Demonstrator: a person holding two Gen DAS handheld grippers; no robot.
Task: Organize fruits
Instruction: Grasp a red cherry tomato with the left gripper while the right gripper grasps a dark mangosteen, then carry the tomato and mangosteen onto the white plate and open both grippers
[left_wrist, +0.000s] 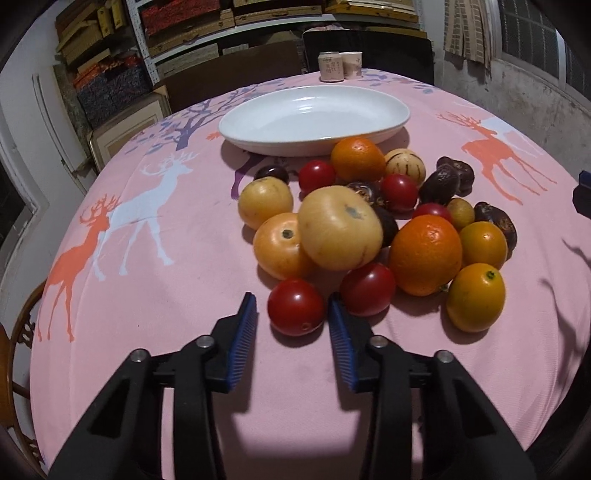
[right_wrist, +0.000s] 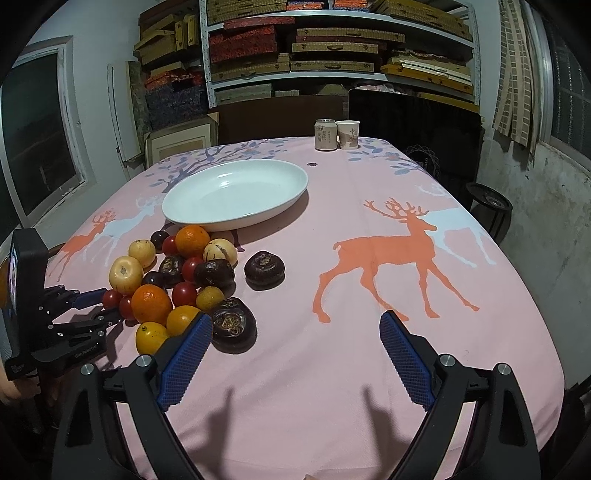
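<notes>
Left wrist — tomato (left_wrist: 296, 306) between hand-held gripper (left_wrist: 291, 314) pads

A pink deer-print tablecloth (right_wrist: 369, 350) fills the frame's centre – a can (right_wrist: 325, 134) and paper cup (right_wrist: 348, 134) touching at top centre, box-stacked shelves (right_wrist: 332, 48) behind.

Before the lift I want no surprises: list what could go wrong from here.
The left tool grips the nearest red tomato only at its fingertips; it may slip out when lifted.
A second red tomato lies right beside one finger and could roll away when the tool moves.
The big yellow fruit rests atop the pile; a nudge may tumble it.
</notes>
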